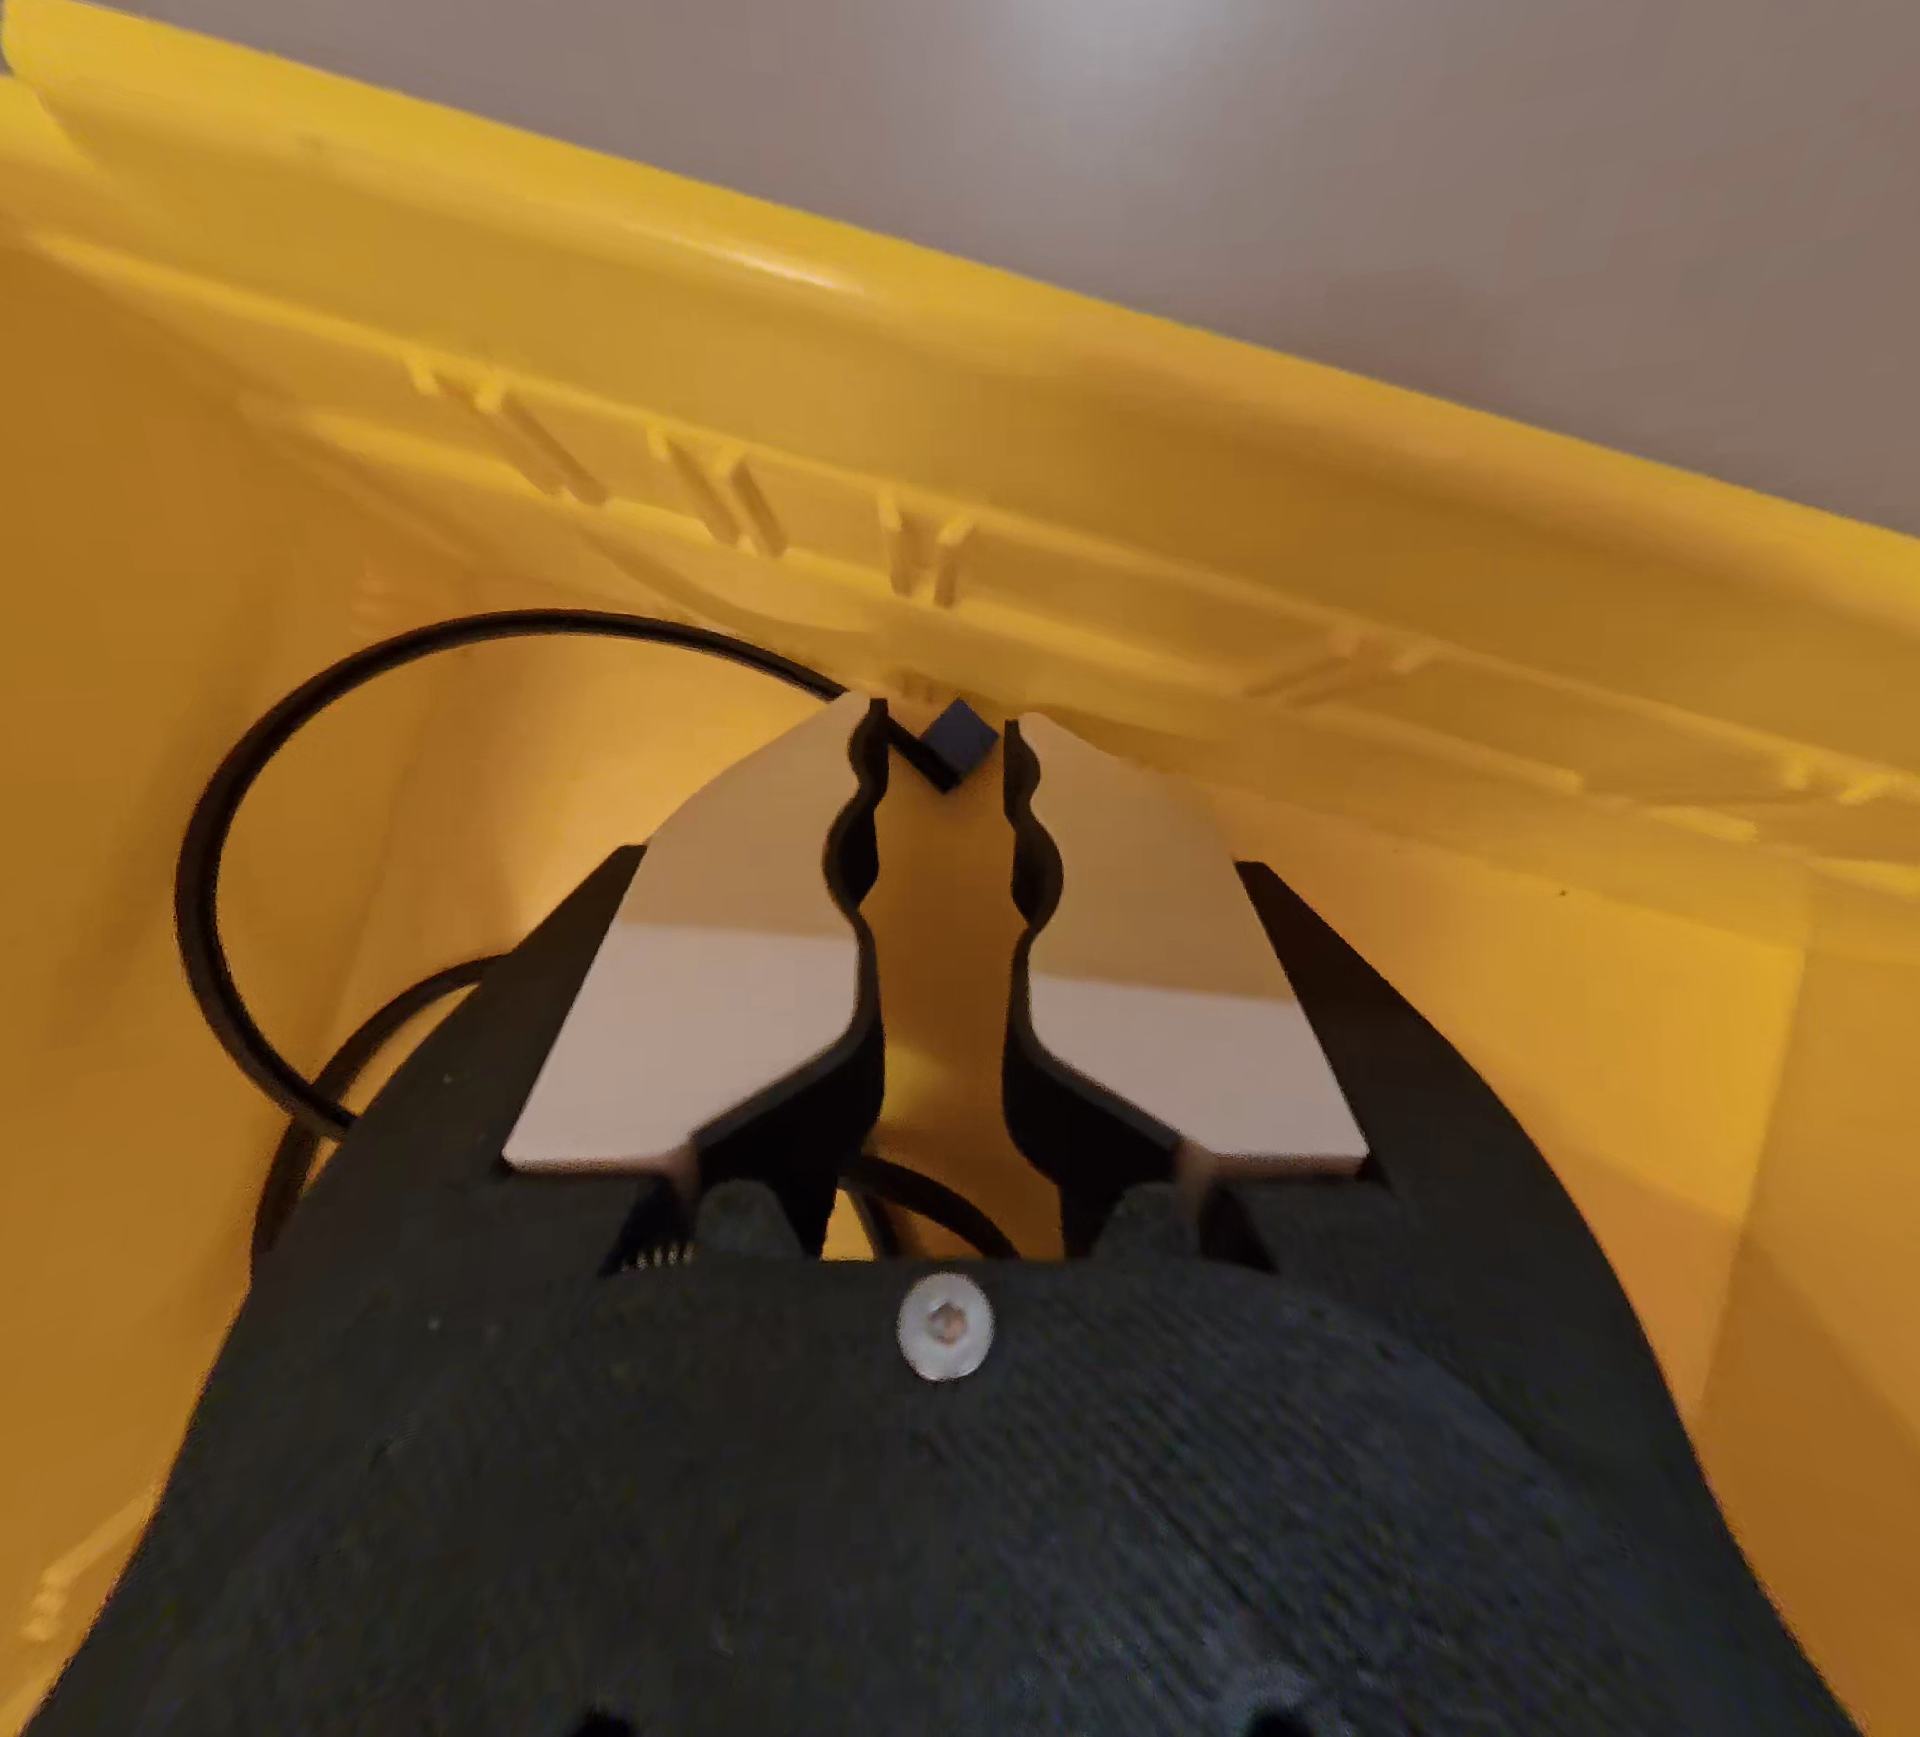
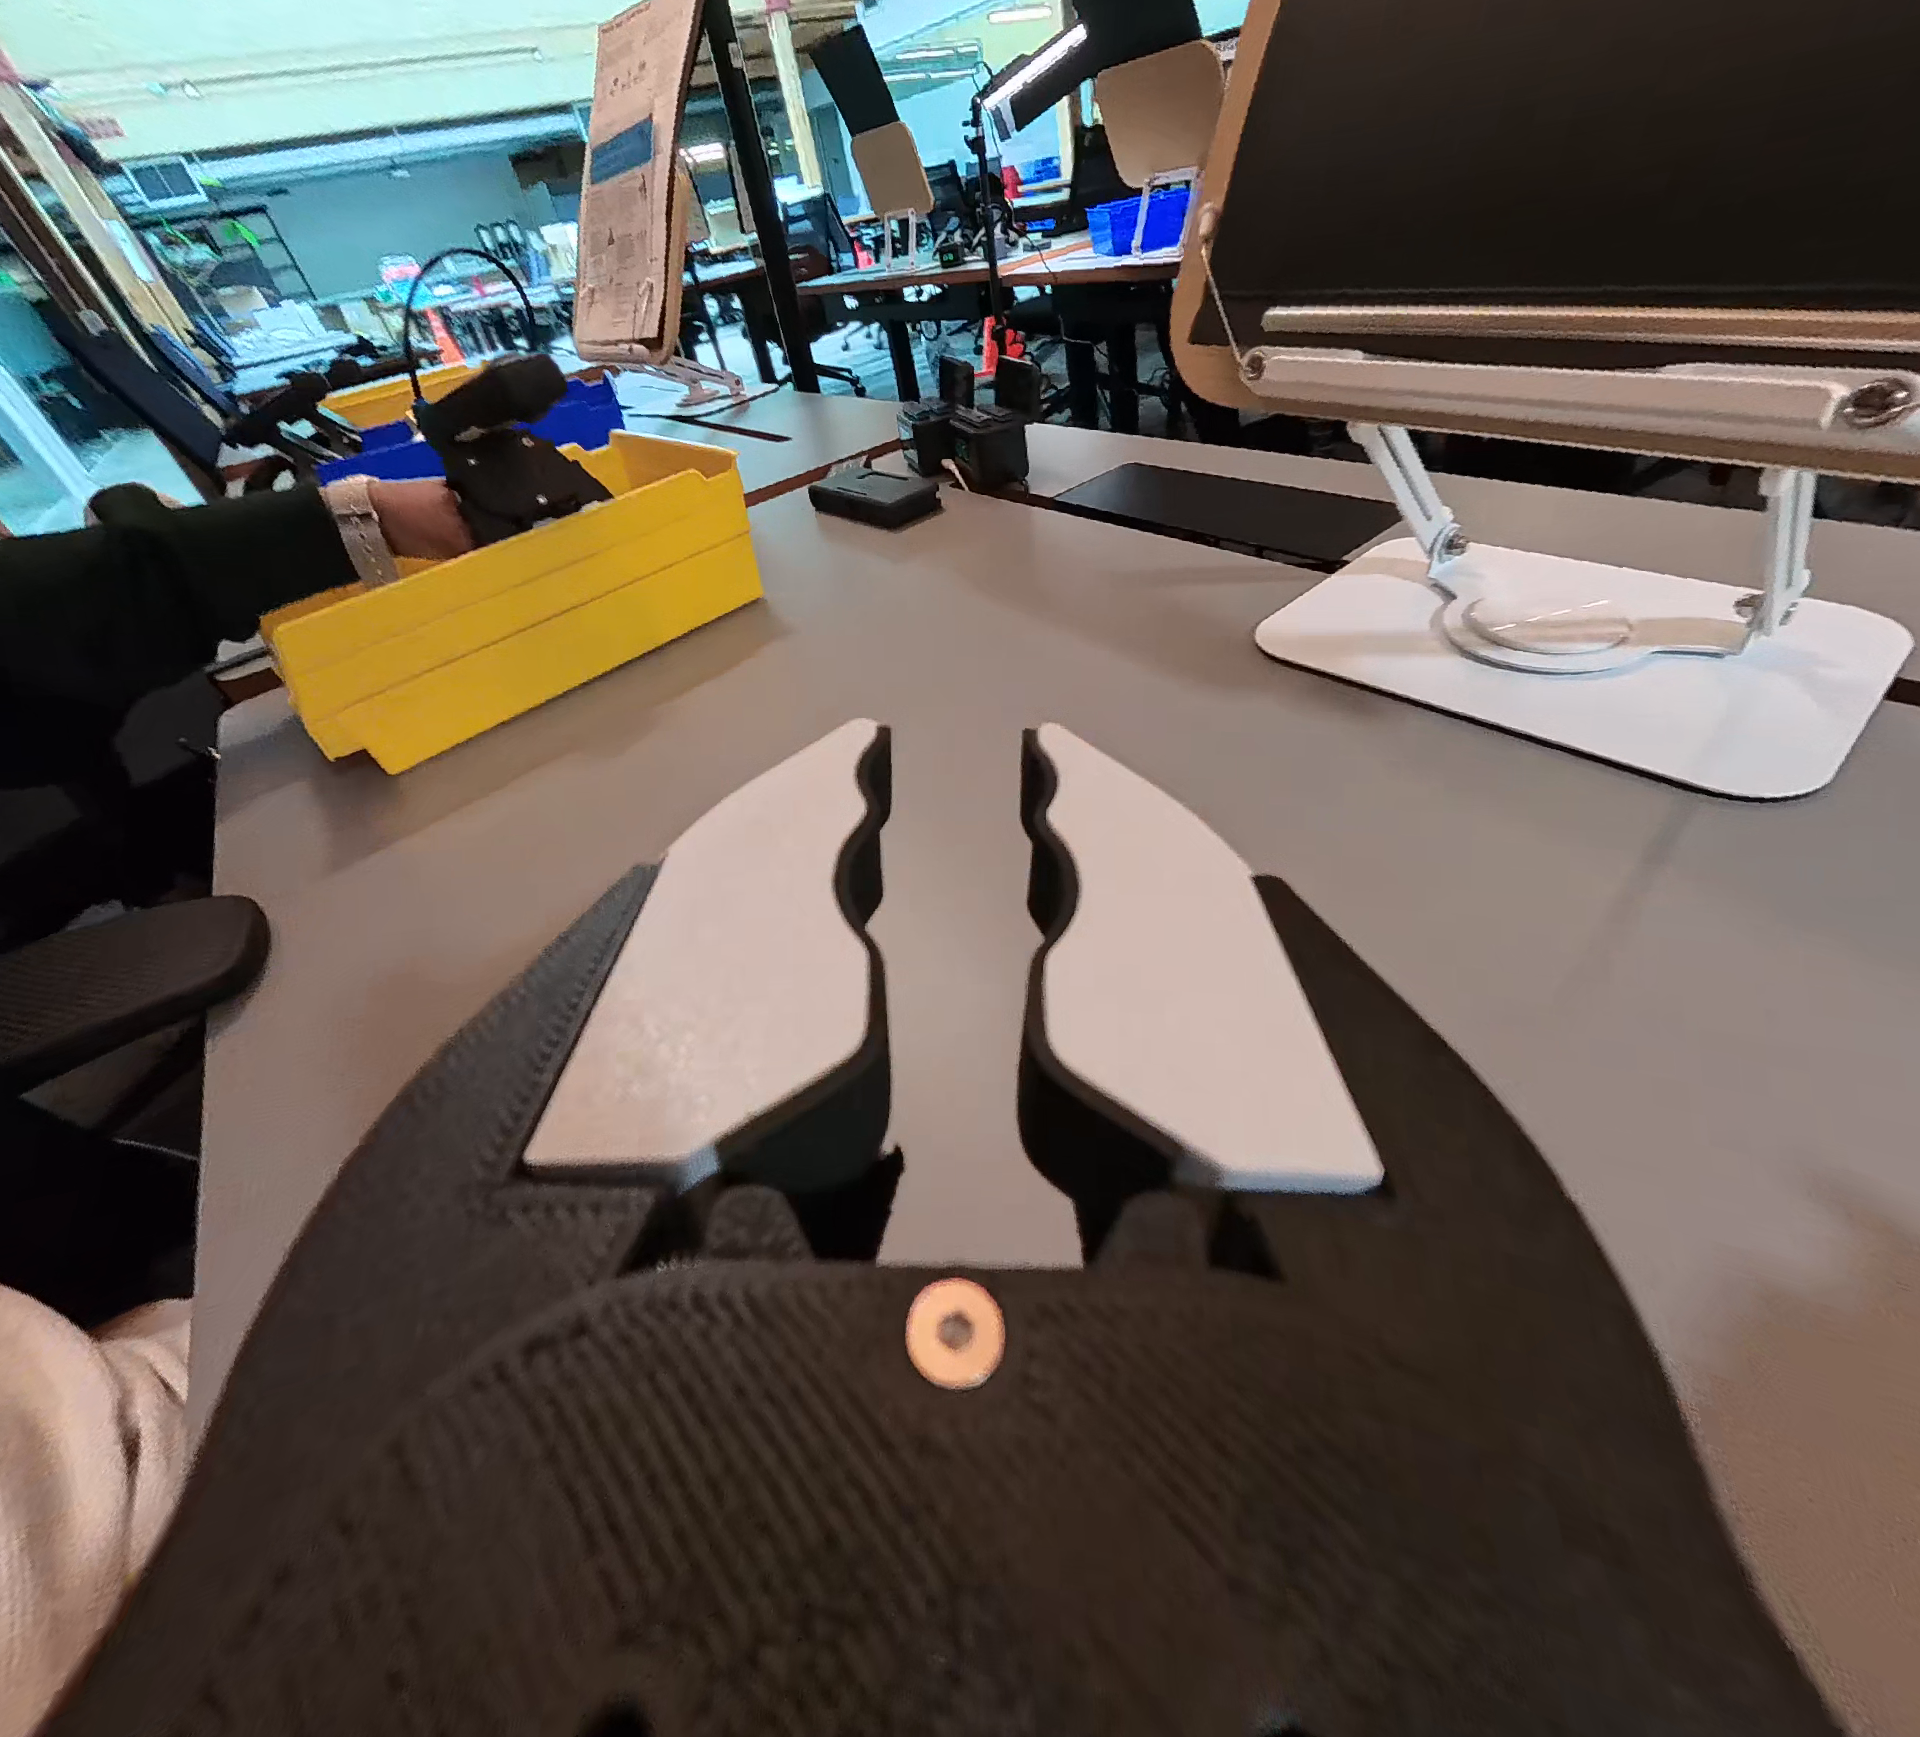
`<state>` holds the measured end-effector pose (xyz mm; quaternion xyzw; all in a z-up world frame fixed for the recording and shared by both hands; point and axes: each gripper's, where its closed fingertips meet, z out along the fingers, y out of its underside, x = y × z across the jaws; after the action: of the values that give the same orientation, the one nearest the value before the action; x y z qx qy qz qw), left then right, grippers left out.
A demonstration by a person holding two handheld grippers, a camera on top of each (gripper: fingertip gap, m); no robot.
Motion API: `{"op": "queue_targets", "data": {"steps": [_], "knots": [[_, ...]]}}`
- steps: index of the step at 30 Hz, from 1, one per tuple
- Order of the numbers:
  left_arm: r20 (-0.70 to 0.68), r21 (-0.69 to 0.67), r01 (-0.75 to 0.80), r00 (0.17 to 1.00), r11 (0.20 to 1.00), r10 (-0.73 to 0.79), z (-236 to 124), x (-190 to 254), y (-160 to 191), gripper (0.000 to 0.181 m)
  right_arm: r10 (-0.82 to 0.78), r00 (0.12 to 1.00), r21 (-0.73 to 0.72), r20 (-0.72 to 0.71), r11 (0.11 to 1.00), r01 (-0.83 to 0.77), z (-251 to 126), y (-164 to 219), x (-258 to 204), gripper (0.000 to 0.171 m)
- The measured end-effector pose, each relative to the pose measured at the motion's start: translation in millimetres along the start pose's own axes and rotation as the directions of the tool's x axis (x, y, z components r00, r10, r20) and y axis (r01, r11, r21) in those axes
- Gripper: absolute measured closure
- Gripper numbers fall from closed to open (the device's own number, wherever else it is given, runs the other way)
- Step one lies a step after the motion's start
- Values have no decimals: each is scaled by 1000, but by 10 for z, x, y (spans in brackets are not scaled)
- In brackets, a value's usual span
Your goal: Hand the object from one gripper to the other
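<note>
- My left gripper (image 1: 940, 731) sat inside the yellow bin (image 1: 1195, 482), pointed at its ribbed far wall, which ran from upper left to right of centre across the left wrist view.
- Its fingers stood a narrow gap apart, and the small square head of a black cable tie (image 1: 951, 742) lay between the tips. The strap met the left tip; the right tip looked just beside the head, but I could not tell whether the head was truly pinched.
- From the head, the tie's strap arced up and left in a wide loop, then curved down the left of the frame and passed behind the gripper body at lower left.
- A second dark strap curve showed lower in the bin, between the finger bases; whether it belonged to the same tie was not clear.
- The frame was somewhat blurred along the bin wall.
- My right gripper (image 2: 956, 757) hovered over the grey table (image 2: 1039, 648), fingers apart, bare tabletop visible between them, holding nothing.
- In the right wrist view the yellow bin (image 2: 540, 648) stood at centre left of the frame, well apart from my right gripper.
- My left hand (image 2: 416, 515), dark sleeve and pale wrist strap, held the left gripper (image 2: 509, 461) tilted down into that bin.
- A white-based stand (image 2: 1579, 679) carrying a dark panel occupied the right of the frame.
- Blue bins (image 2: 582, 414) sat behind the yellow one.
</note>
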<state>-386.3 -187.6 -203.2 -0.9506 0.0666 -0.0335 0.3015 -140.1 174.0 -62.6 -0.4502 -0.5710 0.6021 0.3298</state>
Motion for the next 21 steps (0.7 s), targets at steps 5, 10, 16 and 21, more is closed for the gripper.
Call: {"op": "queue_targets", "data": {"steps": [5,10,16,21], "knots": [[79,-28,12,997,1000,-10,-124,-65,-6,169,32,999,22,37,999,-33,26,-32,-31,147],[232,151,70,967,986,-104,-795,-151,-253,170,6,998,56,66,998,-9,2,-219,-48,147],[228,612,-52,967,789,-114,-1519,471,-1444,171,-46,989,88,140,996,34,197,-282,-132,148],[-59,814,41,998,580,12,-1295,1415,-2541,170,59,973,119,222,989,-87,322,66,-448,143]]}}
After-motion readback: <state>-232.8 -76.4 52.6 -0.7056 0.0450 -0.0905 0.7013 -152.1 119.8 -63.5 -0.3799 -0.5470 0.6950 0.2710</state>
